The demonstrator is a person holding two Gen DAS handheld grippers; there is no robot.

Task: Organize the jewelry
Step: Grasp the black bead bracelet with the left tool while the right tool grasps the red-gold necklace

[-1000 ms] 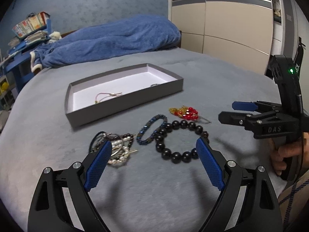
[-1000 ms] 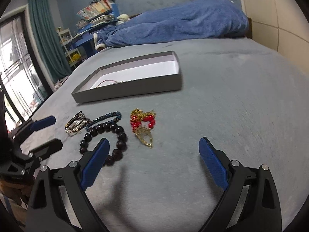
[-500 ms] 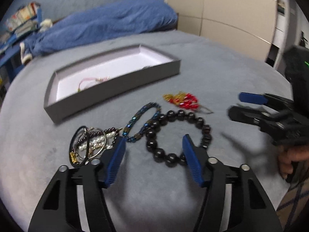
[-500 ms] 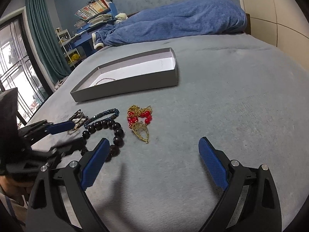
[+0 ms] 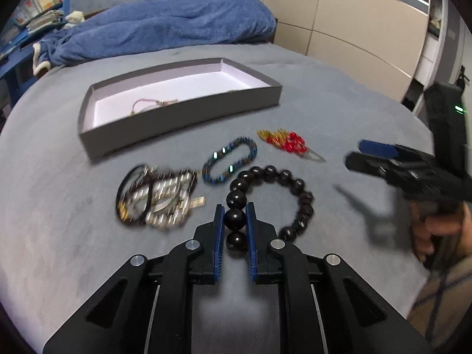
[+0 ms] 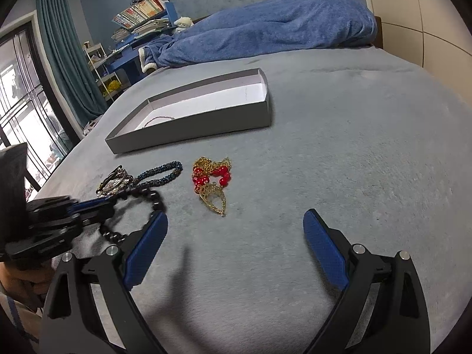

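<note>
Soft grey bedcover [image 6: 339, 153] lies under everything, with a rumpled blue blanket [image 5: 165, 26] at the far end. On it, the left gripper [image 5: 234, 221] has its blue pads squeezed onto one bead of the big round black bead bracelet [image 5: 295, 203]. The right gripper [image 6: 236, 242] is wide open and holds nothing. Near the bracelet lie a dark blue beaded bracelet [image 5: 230, 160], red and gold jewelry [image 6: 212, 180] and a tangled pile of bracelets [image 5: 156, 199]. Behind them sits the flat grey box with a white inside [image 5: 183, 119].

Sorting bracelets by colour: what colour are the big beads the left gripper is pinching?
Glossy black bead bracelet, clearest in the left wrist view.
</note>
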